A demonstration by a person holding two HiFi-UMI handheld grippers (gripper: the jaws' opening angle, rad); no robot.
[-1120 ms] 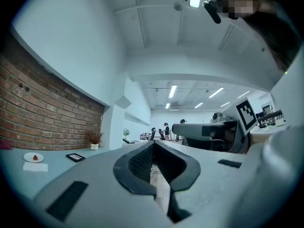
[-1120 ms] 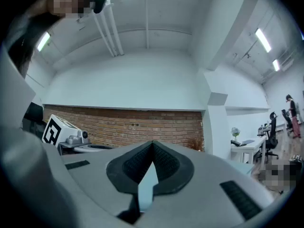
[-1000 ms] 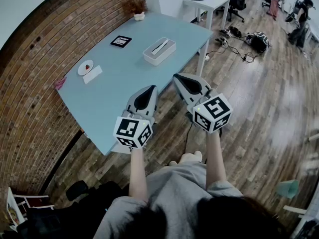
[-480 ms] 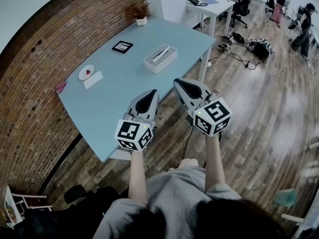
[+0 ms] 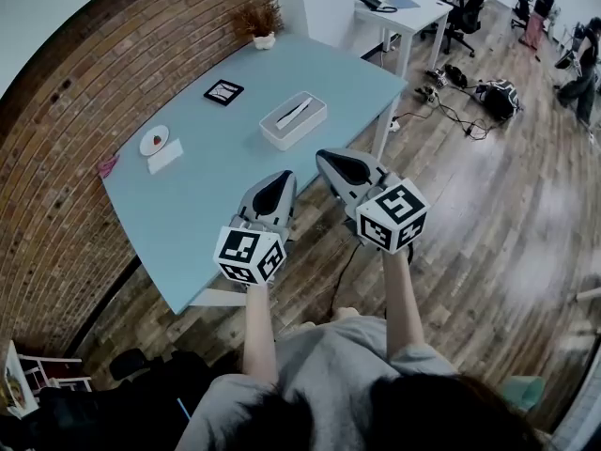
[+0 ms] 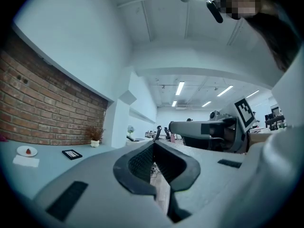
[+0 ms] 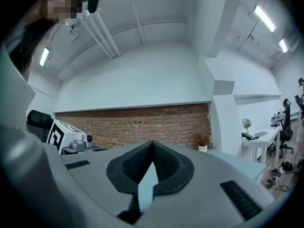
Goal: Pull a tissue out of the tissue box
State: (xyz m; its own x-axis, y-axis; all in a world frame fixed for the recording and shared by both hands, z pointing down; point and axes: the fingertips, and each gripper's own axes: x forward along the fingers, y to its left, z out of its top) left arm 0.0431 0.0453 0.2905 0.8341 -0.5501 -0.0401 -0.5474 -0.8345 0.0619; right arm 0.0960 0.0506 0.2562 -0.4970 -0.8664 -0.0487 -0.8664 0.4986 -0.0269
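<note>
A light blue table (image 5: pixel 221 191) stands along the brick wall on the wooden floor. Taking its middle in the head view as the dial's centre, a white tissue box (image 5: pixel 293 119) lies at about 2 o'clock and a black-framed square card (image 5: pixel 223 91) at 11. A potted plant (image 5: pixel 261 28) stands at 12, at the far corner. At 9 sits a small white plate (image 5: pixel 155 140) with a white paper slip (image 5: pixel 165 156) just beside it, and a pink scrap (image 5: pixel 108 166) lies at the wall-side edge.

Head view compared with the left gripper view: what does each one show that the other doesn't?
Only the head view shows the tissue box and the person's forearms. Only the left gripper view shows the ceiling lights. Both show the blue table, the small plate, the black frame, the potted plant, the brick wall and the right tool.
</note>
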